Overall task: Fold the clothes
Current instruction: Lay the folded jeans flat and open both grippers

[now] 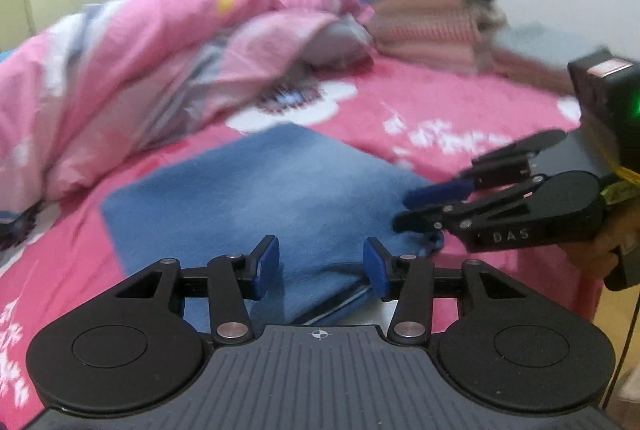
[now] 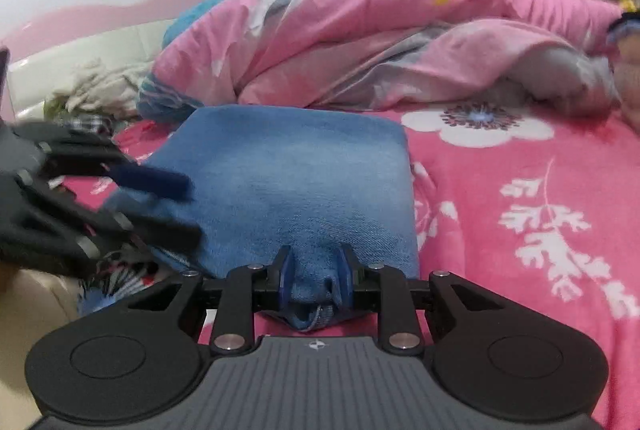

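A folded blue garment (image 1: 260, 189) lies flat on the pink flowered bed sheet (image 1: 440, 109). In the left wrist view my left gripper (image 1: 320, 266) hovers open over the garment's near edge, with cloth showing below the gap between its fingers. My right gripper (image 1: 420, 207) comes in from the right at the garment's corner. Its own view shows the right gripper (image 2: 314, 278) shut on a bunched corner of the blue garment (image 2: 288, 173). The left gripper (image 2: 176, 205) appears blurred at the left of that view, its fingers apart over the garment's left edge.
A crumpled pink duvet (image 1: 160, 49) fills the far side of the bed, and is the same duvet (image 2: 360, 37) in the right wrist view. A stack of folded clothes (image 1: 432, 25) stands at the back right. Loose clothes (image 2: 100, 85) lie by the white headboard. A hand (image 1: 600, 246) holds the right gripper.
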`<state>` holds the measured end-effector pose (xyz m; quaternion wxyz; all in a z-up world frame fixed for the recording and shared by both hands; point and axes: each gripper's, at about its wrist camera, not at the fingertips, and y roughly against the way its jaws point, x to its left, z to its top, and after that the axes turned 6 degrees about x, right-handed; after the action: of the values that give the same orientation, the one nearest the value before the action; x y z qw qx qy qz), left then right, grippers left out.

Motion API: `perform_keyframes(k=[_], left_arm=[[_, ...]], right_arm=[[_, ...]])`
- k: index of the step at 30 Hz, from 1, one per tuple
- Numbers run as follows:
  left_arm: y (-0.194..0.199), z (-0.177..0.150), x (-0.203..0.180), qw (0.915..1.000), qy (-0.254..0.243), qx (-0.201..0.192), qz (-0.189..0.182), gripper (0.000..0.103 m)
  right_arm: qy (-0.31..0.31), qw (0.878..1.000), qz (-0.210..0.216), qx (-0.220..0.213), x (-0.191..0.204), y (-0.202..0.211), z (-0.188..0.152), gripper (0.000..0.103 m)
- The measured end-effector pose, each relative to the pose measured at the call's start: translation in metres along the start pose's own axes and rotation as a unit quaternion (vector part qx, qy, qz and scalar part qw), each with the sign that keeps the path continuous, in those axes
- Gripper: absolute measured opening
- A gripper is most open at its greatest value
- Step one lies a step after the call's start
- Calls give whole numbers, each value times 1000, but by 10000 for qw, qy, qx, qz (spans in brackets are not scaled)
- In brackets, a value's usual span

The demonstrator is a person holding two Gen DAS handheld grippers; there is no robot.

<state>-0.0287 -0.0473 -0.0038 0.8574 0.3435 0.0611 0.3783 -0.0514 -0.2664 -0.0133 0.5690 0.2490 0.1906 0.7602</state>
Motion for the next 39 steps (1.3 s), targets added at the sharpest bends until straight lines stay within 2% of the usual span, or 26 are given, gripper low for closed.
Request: perform_keyframes(k=[2,3,4,7,9,12,15,17,20,25,27,29,32,34,38,39], left_arm=[[3,-6,8,9996,-41,140,229,46],[-3,-11,13,9983,-50,407,405,47],[-7,-18,21,9976,105,574,372,47],[-1,-30,38,9966,563,592,134,47],[-1,-36,40,9951,599,756,234,47],[-8,-50,50,9859,930,1298,498,45],[20,-54,59,9887,1185,816,417,45],[41,-50,59,9912,1089,500,563,45],[57,-35,58,9927,1056,28,577,45],[45,5,36,9957,602,-709,49,47],[36,15,25,9958,388,-819,-110,48],[15,22,15,9973,242,-648,-262,49],[-35,19,4,9994,16,254,-244,49],[-39,17,5,9993,68,291,-230,49],[-46,12,8,9990,176,354,-202,49],[-48,11,9,9989,203,370,-195,49]], right_arm=[[-54,10000,30,59,-1,-1,5,25],[-67,10000,55,38,-2,-2,4,25],[-93,9999,91,18,-3,-1,3,25],[-105,9999,70,15,-1,-1,4,25],[-98,9999,57,11,-1,-1,3,25],[-151,9999,62,13,-2,1,2,25],[-244,9996,118,6,-5,1,2,25],[-225,9997,107,-14,-5,1,1,25],[-202,9997,111,-87,-4,1,-1,25],[-175,9996,55,-199,-1,3,-5,26],[-188,9996,48,-219,0,3,-6,26],[-210,9995,52,-238,0,3,-6,26],[-343,9991,135,-209,-3,8,-3,26],[-476,9983,228,-262,-6,24,5,26],[-679,9960,-20,-582,-19,42,13,26],[-769,9966,-9,-281,-24,29,9,26]])
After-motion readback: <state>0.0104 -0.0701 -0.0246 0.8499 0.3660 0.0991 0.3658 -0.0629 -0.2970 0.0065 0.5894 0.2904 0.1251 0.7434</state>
